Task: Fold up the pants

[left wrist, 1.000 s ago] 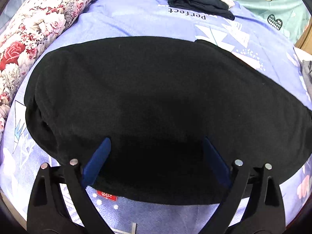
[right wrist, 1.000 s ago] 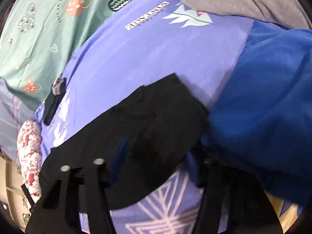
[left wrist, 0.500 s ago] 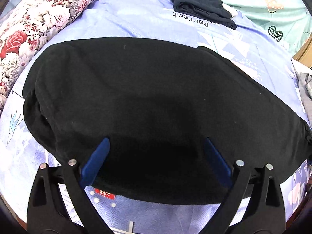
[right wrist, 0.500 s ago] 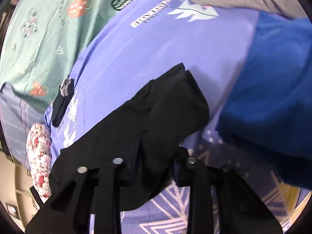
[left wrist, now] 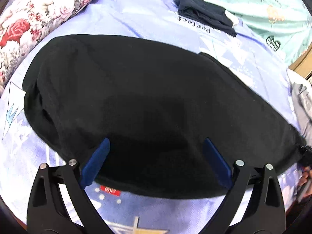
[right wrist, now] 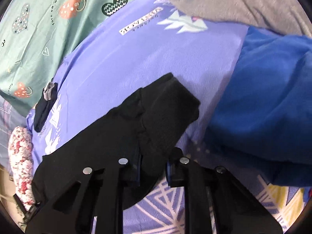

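The black pants [left wrist: 136, 97] lie folded lengthwise across the purple bedsheet [left wrist: 136, 17]. My left gripper [left wrist: 156, 156] is open, its blue pads over the near edge of the pants' wide end. My right gripper [right wrist: 153, 169] is shut on the narrow leg end of the pants [right wrist: 159, 120], which bunches up between the fingers and lifts off the sheet. The rest of the pants trails left and down in the right wrist view.
A floral pillow [left wrist: 35, 19] lies at the left. A folded dark garment [left wrist: 204, 13] sits at the far side by a green sheet [left wrist: 273, 3]. A blue garment [right wrist: 263, 107] and a grey one [right wrist: 243, 2] lie right of the leg end.
My right gripper closed on the leg end of the pants and raised it slightly. My left gripper stayed open and shifted slightly back over the pants.
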A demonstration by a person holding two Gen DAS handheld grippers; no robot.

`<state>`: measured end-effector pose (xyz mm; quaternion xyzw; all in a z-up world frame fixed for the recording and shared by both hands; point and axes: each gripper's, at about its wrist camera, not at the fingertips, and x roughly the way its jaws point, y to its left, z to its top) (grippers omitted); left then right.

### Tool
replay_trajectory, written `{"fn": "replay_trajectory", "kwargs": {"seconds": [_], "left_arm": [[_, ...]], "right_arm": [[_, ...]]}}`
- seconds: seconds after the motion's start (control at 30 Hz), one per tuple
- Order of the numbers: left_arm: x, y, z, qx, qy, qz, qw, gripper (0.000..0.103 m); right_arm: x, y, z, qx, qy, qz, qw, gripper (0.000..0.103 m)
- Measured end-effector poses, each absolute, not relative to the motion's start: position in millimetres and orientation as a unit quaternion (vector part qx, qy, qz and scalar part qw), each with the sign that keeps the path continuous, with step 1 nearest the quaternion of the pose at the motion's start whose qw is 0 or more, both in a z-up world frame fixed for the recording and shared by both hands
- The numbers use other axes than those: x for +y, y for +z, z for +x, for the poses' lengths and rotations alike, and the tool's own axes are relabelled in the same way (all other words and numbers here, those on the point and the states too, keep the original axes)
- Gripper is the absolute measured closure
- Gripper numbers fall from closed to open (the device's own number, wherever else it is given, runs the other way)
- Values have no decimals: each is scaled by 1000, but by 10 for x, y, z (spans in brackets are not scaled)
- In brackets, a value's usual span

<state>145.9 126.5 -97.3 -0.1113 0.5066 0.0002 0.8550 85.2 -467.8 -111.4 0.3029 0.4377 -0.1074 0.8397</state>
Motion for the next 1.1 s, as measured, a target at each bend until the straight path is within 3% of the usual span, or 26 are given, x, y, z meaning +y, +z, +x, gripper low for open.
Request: {"fn": "replay_trajectory", "kwargs": {"seconds": [0.07,0.13,0.17,0.23,0.37,0.43,0.6,0.8,1.1], "left_arm": [[1360,-893,1407,501,-3,-125,857,6],[1455,-818,1369,495,6,-127,860,6],[1527,-755,1343,488,13,-126,864,5],[1667,-639,1330,471,27,-127,873,6],[1862,-544,1477,460,67,-115,878,6],[1868,-545,1615,462,72,-108,877,6],[1588,-536,2064,453,62,-79,886,6],[1359,-711,2510,473,83,-44,876,5],[1812,-965,2485,494,114,-72,859,8]], "right_arm": [[-4606,-1148,897,463,-114,264,838,83],[-4556,-1083,910,482,-114,234,837,68],[-4547,-1058,899,489,-122,227,833,50],[-4536,-961,824,485,-130,222,836,41],[-4438,-763,659,469,-132,209,848,41],[-4396,-607,532,423,-150,227,864,41],[-4165,-461,530,384,-98,245,885,41],[-3729,-596,955,420,-8,245,874,41],[-3477,-872,1288,473,15,234,849,41]]}}
